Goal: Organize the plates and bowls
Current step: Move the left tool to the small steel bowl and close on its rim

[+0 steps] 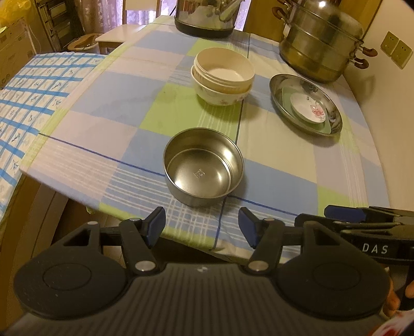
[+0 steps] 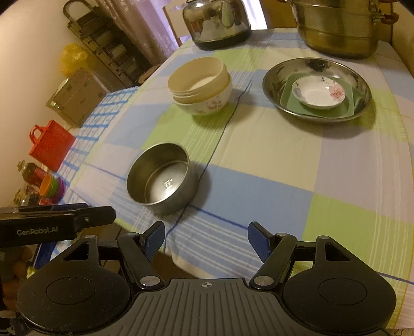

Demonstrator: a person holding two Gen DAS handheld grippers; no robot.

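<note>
A small steel bowl (image 1: 204, 167) (image 2: 161, 178) stands alone near the table's front edge. Behind it a cream bowl (image 1: 225, 69) (image 2: 198, 76) is nested in a floral white bowl (image 1: 220, 95) (image 2: 207, 104). To the right a wide steel dish (image 1: 305, 103) (image 2: 317, 88) holds a green square plate (image 2: 292, 103) with a small floral saucer (image 1: 308, 107) (image 2: 318, 94) on it. My left gripper (image 1: 201, 226) is open and empty just in front of the steel bowl. My right gripper (image 2: 206, 237) is open and empty, to the right of the bowl.
The table has a checked cloth (image 1: 271, 165) (image 2: 271, 160). A steel kettle (image 1: 207, 15) (image 2: 217, 23) and a stacked steamer pot (image 1: 320, 38) (image 2: 336, 25) stand at the back. A red basket (image 2: 50, 144) and jars sit off the table's left side.
</note>
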